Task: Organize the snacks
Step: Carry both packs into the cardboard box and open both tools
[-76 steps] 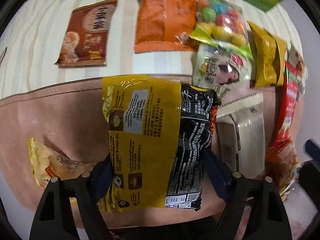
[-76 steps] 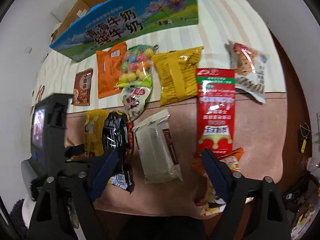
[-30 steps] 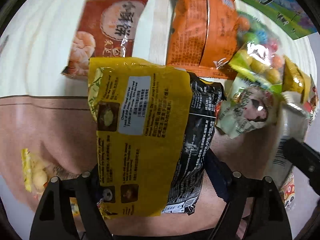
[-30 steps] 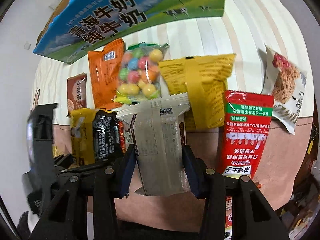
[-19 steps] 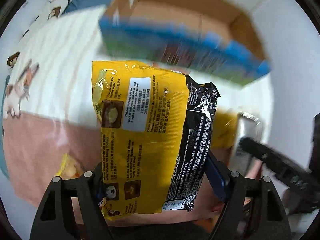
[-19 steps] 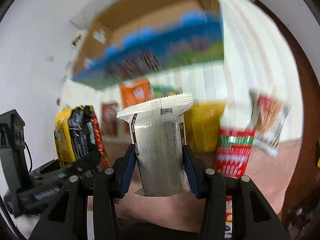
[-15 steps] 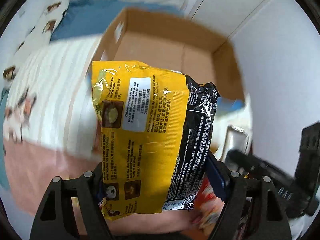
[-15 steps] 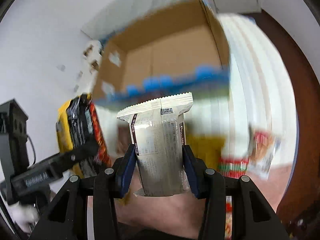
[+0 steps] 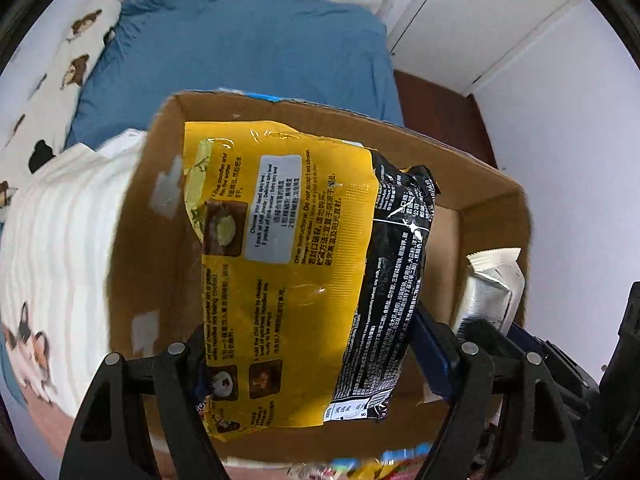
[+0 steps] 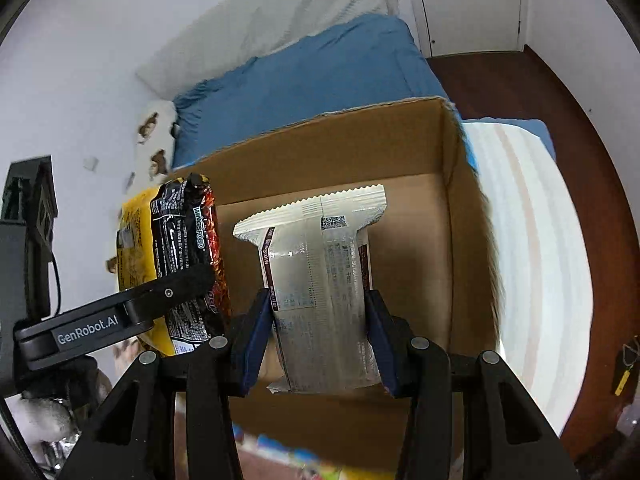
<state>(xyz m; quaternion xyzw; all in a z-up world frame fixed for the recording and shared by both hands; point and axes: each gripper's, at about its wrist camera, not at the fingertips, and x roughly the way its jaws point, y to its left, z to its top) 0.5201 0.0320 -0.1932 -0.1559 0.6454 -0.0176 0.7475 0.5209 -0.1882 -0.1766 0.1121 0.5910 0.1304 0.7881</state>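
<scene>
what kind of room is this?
Likely a bedroom: a bed with a blue sheet and white pillow, and white cupboard doors. An open cardboard box sits in front.

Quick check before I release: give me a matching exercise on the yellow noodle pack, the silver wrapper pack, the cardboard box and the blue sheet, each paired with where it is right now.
Things:
1. yellow noodle pack
2. silver wrapper pack
3. cardboard box
4. blue sheet

Places:
A. on the bed beyond the box
B. clamped in the left gripper
C. open-topped, below both packs
D. clamped in the right gripper

Pairs: 1-B, 2-D, 3-C, 4-A
</scene>
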